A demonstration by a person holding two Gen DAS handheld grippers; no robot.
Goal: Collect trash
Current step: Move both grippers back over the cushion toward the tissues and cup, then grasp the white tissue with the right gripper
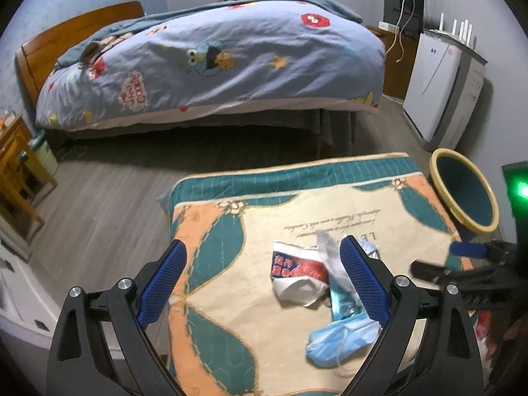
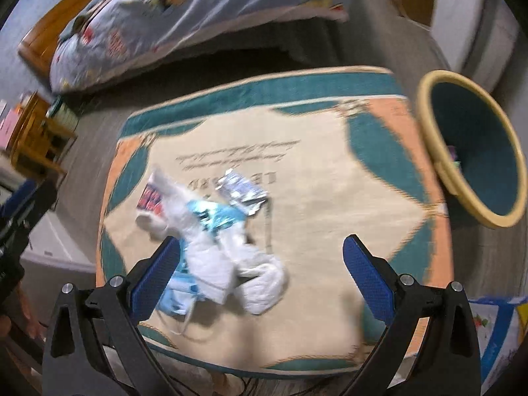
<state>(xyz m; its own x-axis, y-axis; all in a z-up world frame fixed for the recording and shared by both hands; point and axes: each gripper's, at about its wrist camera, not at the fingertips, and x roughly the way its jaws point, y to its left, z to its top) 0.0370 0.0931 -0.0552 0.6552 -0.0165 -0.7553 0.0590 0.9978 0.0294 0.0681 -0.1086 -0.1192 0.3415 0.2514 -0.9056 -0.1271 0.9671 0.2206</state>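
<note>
Trash pile (image 2: pixel 211 231): on the table (image 2: pixel 330 231), ahead of both hand-held grippers.
Bin (image 2: pixel 472 148): off the table's right edge, right of the pile.
Bed (image 1: pixel 211 62): beyond the table, across the floor (image 1: pixel 109 204).

You are in a home bedroom. Ahead of your left tool (image 1: pixel 260 283), beyond the cloth-covered worktop (image 1: pixel 231 283), a wooden-framed bed (image 1: pixel 211 59) carries a blue cartoon-print duvet (image 1: pixel 250 49). A wooden bedside cabinet (image 1: pixel 16 165) stands far to its left, a white appliance (image 1: pixel 439 89) to its right against the wall, and grey plank flooring (image 1: pixel 109 198) runs between.
</note>
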